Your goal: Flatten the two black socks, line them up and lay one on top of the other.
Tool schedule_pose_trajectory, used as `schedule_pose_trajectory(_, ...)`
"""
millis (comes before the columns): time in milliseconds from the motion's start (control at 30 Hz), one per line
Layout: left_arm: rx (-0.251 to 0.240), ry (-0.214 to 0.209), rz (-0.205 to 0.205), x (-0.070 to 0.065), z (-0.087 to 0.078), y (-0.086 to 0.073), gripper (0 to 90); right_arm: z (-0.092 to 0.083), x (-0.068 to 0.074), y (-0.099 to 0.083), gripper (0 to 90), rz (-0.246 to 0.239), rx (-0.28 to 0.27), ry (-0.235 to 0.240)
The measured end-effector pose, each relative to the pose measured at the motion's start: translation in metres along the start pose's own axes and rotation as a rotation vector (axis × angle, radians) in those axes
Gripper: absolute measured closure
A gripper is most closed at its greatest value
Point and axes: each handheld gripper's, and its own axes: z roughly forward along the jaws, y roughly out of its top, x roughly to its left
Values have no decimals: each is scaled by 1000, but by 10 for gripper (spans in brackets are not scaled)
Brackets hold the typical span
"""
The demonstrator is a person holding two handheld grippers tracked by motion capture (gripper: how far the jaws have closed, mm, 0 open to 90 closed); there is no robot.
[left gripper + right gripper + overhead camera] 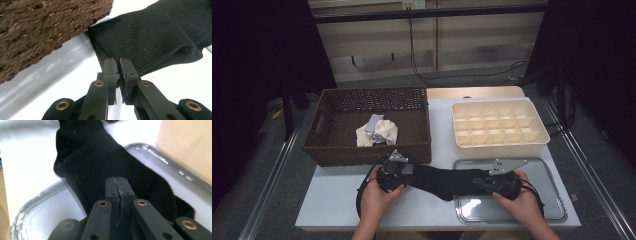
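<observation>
A black sock [442, 181] lies stretched across the front of the white table [337, 200] between both grippers. My left gripper [408, 173] pinches its ribbed cuff edge [140, 40] right beside the wicker basket; the jaws [118, 61] stand almost together with the fabric's edge between them. My right gripper [480, 181] is shut on the other end, a thin fold of sock [100, 162] pressed between its jaws [117, 180]. That end rests over the metal tray [542, 200].
The brown wicker basket [367, 150] at the left holds a few crumpled white and lilac socks [377, 131]. A cream box with several compartments [499, 146] stands at the back right, just behind the tray. The table's front edge is close to both hands.
</observation>
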Motion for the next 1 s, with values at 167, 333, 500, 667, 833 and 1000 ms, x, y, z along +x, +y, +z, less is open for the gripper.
schedule_pose_trajectory(167, -23, 3, -13, 1, -3, 1, 838, -4, -1, 0, 890, 20, -18, 19)
schedule_pose_trajectory(333, -36, 26, -12, 2, -5, 1, 796, -5, 1, 0, 891, 18, -8, 27)
schedule_pose_trajectory(500, -38, 33, -33, 0, 1, -1, 632, -5, 1, -2, 891, 13, -5, 28)
schedule_pose_trajectory(667, 5, 11, -26, -2, 11, -3, 563, -4, 0, -2, 890, 14, 3, 15)
schedule_pose_trajectory(833, 24, 12, 21, -6, 11, -3, 751, -2, 0, -2, 885, 10, -4, 11)
schedule_pose_trajectory(1000, 39, 34, 17, -3, 3, -2, 816, 0, 0, 0, 789, 2, -15, -16)
